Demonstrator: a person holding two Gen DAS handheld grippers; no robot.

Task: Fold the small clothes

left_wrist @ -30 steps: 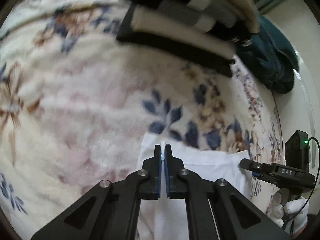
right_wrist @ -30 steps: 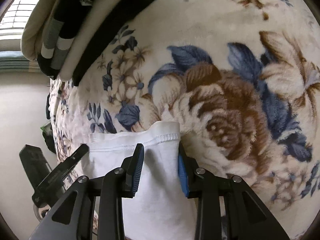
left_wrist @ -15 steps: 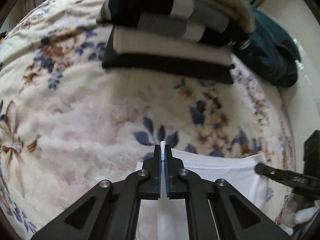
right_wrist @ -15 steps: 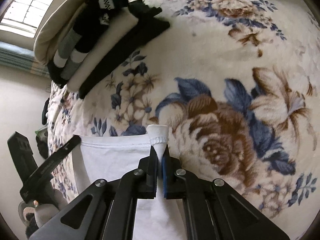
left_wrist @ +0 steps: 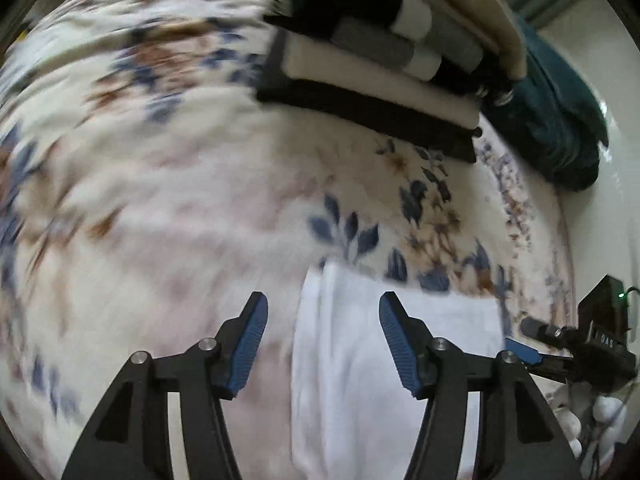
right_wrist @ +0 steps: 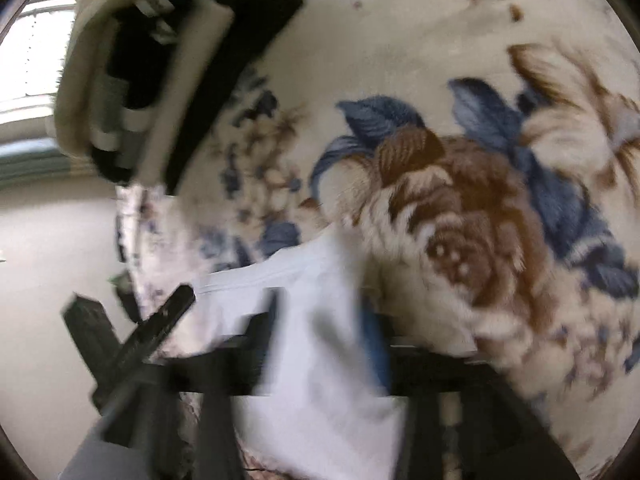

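Observation:
A white garment (left_wrist: pixel 360 360) lies flat on the floral blanket (left_wrist: pixel 160 200), its top edge pointing toward a stack of folded clothes (left_wrist: pixel 380 60). My left gripper (left_wrist: pixel 322 304) straddles the garment's top left corner. Its jaws are opening, and the blue pads stand clear of the cloth. In the right wrist view, my right gripper (right_wrist: pixel 320 322) is blurred over the garment's (right_wrist: pixel 312 380) top right corner. Its jaws are also opening, with cloth lying loose between them. The right gripper (left_wrist: pixel 524 338) also shows at the edge of the left view.
The stack of folded clothes (right_wrist: pixel 140 80) sits at the far side of the blanket (right_wrist: pixel 440 80), with a dark teal cloth (left_wrist: pixel 560 120) beside it. A gloved hand (left_wrist: pixel 600 416) holds the right gripper near the bed's edge. A window (right_wrist: pixel 32 40) is beyond.
Half a second ago both grippers were shut on the white garment's top corners. Both have now let go and their jaws have spread. The garment lies on the blanket.

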